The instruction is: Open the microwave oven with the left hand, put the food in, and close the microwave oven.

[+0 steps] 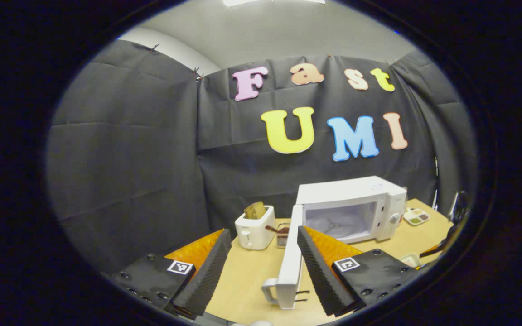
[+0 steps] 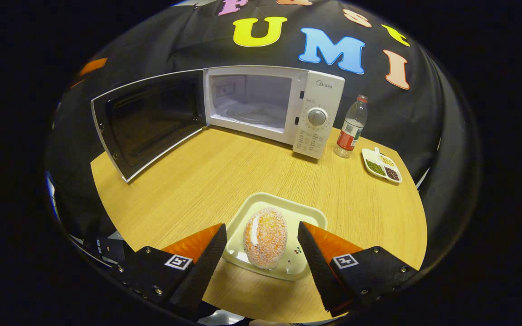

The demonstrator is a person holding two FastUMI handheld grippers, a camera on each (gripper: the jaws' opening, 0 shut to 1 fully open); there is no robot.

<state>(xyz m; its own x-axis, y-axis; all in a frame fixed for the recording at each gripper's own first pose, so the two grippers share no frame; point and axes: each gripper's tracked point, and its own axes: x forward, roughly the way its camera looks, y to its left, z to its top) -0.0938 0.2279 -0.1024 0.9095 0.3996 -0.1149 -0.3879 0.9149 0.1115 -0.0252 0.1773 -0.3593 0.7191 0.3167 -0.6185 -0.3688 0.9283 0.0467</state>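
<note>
The microwave stands on the table, its door swung wide. The right gripper hangs with fingers spread, holding nothing, either side of a sugared bun on a pale tray. The left gripper is also spread and empty beside the door's edge. A careless squeeze could crush the bun or tip the tray. "Midea" is legible on the microwave.
</note>
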